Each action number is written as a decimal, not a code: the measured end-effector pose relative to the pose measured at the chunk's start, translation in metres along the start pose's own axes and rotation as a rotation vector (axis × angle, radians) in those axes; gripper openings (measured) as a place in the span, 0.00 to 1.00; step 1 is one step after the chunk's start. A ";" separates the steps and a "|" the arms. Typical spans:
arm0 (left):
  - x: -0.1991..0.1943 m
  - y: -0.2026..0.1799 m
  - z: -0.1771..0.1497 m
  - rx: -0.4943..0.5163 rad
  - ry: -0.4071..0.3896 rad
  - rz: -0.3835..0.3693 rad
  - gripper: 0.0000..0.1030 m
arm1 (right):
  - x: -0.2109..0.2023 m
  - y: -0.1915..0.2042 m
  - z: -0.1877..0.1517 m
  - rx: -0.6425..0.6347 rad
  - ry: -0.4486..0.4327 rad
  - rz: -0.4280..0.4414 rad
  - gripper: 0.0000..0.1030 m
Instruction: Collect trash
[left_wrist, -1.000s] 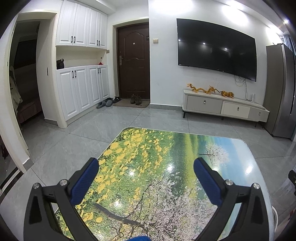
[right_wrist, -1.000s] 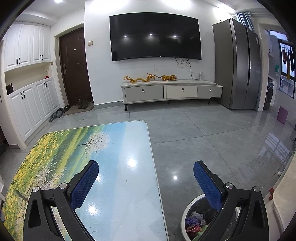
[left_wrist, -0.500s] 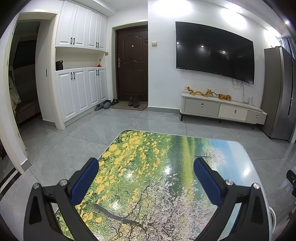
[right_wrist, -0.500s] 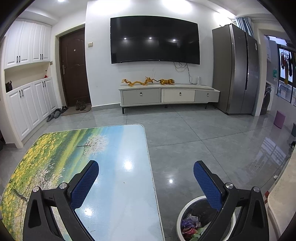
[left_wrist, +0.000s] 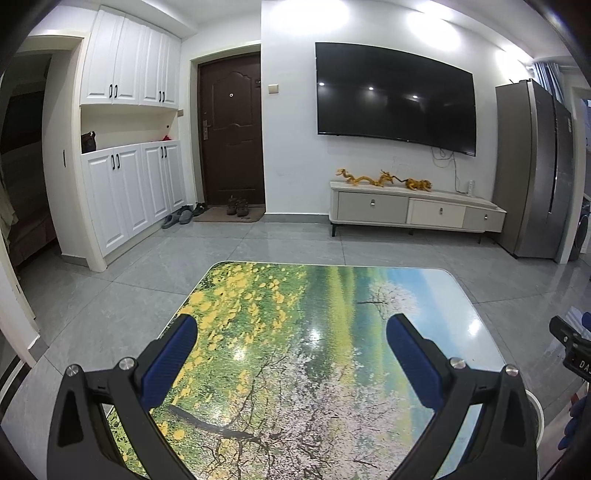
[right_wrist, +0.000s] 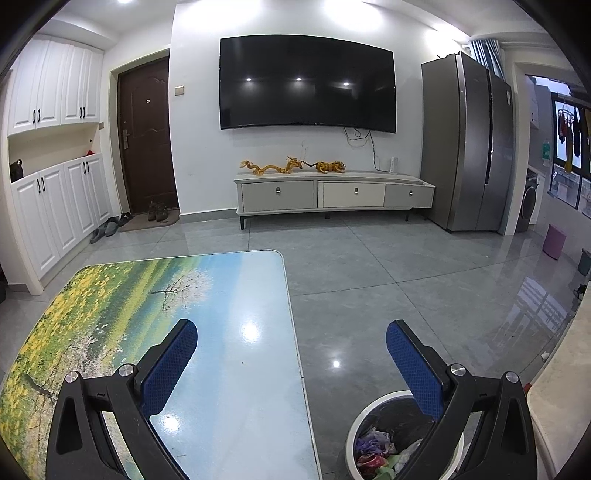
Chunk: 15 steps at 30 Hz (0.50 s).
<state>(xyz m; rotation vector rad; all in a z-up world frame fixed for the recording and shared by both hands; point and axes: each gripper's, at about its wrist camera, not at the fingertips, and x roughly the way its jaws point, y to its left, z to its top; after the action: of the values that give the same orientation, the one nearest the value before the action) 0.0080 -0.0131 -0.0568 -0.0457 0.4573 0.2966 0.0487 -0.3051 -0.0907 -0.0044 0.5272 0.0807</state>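
- Left gripper (left_wrist: 291, 347) hung wide open over the glossy landscape-print table (left_wrist: 295, 295), holding nothing.
- Right gripper (right_wrist: 291, 347) gaped too, empty, straddling the table's right edge.
- Trash (right_wrist: 373, 448) sat in the white-rimmed bin (right_wrist: 360, 417) on the grey tile floor (right_wrist: 406, 277), just beside the table.
- TV (right_wrist: 306, 81) hung above the low cabinet (right_wrist: 332, 192).

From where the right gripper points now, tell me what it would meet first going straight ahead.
Nothing close: the open right gripper aims past the table edge, over bare floor, probably toward the TV cabinet.
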 end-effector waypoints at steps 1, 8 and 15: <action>-0.001 -0.001 0.000 0.002 -0.001 -0.003 1.00 | 0.000 0.000 0.000 0.001 0.000 -0.002 1.00; -0.004 -0.007 0.000 0.014 -0.001 -0.020 1.00 | -0.002 -0.004 -0.002 0.002 0.000 -0.006 1.00; -0.007 -0.008 -0.002 0.021 0.000 -0.032 1.00 | -0.005 -0.004 -0.003 -0.002 -0.007 -0.013 1.00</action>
<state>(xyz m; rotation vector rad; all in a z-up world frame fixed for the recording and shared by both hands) 0.0037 -0.0223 -0.0557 -0.0325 0.4587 0.2605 0.0430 -0.3100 -0.0905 -0.0094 0.5203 0.0682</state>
